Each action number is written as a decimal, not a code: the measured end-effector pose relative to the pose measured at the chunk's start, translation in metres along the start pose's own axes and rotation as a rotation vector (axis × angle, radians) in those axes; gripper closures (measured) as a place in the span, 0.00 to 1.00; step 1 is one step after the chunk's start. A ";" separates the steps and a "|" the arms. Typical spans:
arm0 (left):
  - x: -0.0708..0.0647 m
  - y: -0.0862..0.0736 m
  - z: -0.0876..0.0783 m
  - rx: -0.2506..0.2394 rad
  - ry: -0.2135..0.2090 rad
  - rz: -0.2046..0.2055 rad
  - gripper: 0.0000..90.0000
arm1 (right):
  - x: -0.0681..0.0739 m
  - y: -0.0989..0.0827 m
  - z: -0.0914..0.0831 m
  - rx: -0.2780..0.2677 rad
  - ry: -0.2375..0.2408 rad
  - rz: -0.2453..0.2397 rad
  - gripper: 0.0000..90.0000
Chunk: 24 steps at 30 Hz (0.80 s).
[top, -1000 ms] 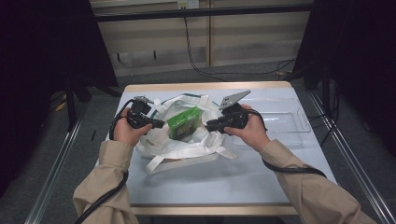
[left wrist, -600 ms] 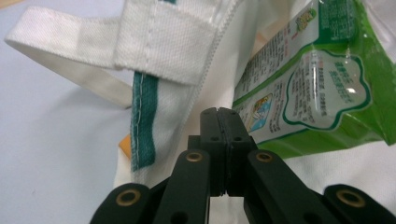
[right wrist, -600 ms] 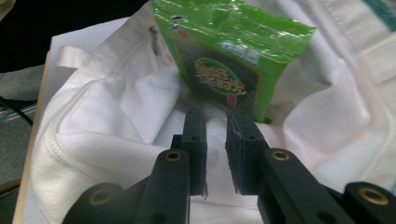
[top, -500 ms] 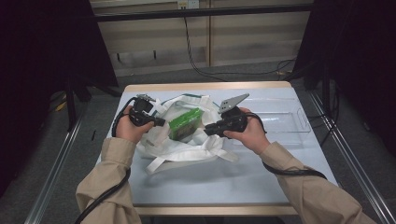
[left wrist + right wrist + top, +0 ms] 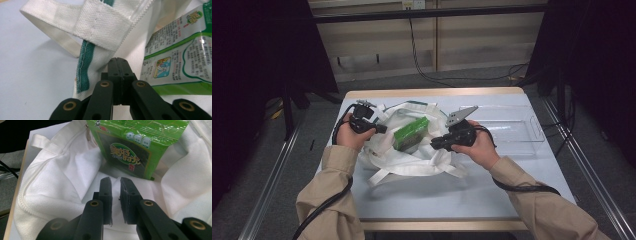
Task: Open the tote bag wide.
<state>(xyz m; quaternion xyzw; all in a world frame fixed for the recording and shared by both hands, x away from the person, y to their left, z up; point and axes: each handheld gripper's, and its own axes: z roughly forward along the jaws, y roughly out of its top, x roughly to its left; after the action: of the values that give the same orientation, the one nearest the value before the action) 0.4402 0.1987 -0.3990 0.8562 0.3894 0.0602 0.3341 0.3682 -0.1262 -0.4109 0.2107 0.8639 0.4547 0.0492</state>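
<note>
A white cloth bag point(image 5: 402, 162) lies open in the middle of the table, with a green snack packet point(image 5: 411, 133) standing inside it. My left gripper point(image 5: 382, 129) is at the bag's left rim, and its jaws are shut on the green-striped edge point(image 5: 83, 70) beside the packet point(image 5: 180, 50). My right gripper point(image 5: 434, 145) is at the bag's right side. In the right gripper view its jaws point(image 5: 115, 181) stand close together with white bag fabric point(image 5: 57, 182) pinched between them, just below the packet point(image 5: 132, 147).
A clear plastic tray point(image 5: 512, 130) sits on the table's right half, behind my right hand. The bag's straps point(image 5: 382, 175) trail toward the front. Dark floor and rails surround the table point(image 5: 437, 200).
</note>
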 end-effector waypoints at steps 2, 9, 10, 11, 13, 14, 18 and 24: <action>0.002 -0.001 0.002 -0.001 -0.004 -0.005 1.00 | 0.000 -0.001 0.000 0.006 0.003 -0.003 0.89; 0.005 -0.003 0.005 -0.006 -0.005 -0.035 1.00 | 0.001 -0.006 0.001 0.000 0.000 0.004 0.89; 0.006 -0.003 0.006 -0.005 -0.004 -0.033 1.00 | 0.000 -0.007 0.001 0.000 0.003 0.005 0.89; 0.007 -0.003 0.006 -0.003 -0.010 -0.030 1.00 | 0.000 -0.007 0.002 -0.001 0.004 0.008 0.89; 0.007 -0.003 0.006 -0.002 -0.008 -0.035 1.00 | 0.000 -0.009 0.002 -0.002 0.000 0.008 0.89; 0.007 -0.003 0.006 -0.003 -0.008 -0.037 1.00 | 0.001 -0.009 0.002 -0.002 0.003 0.010 0.89; 0.007 -0.004 0.008 -0.006 0.002 -0.041 1.00 | 0.001 -0.011 0.003 -0.002 0.002 0.008 0.90; 0.009 -0.005 0.010 0.004 -0.002 -0.040 1.00 | 0.002 -0.016 0.004 0.001 0.004 0.010 0.91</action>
<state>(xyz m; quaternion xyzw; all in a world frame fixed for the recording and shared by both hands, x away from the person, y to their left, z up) 0.4473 0.2018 -0.4113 0.8490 0.4061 0.0521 0.3340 0.3622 -0.1303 -0.4253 0.2141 0.8633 0.4548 0.0452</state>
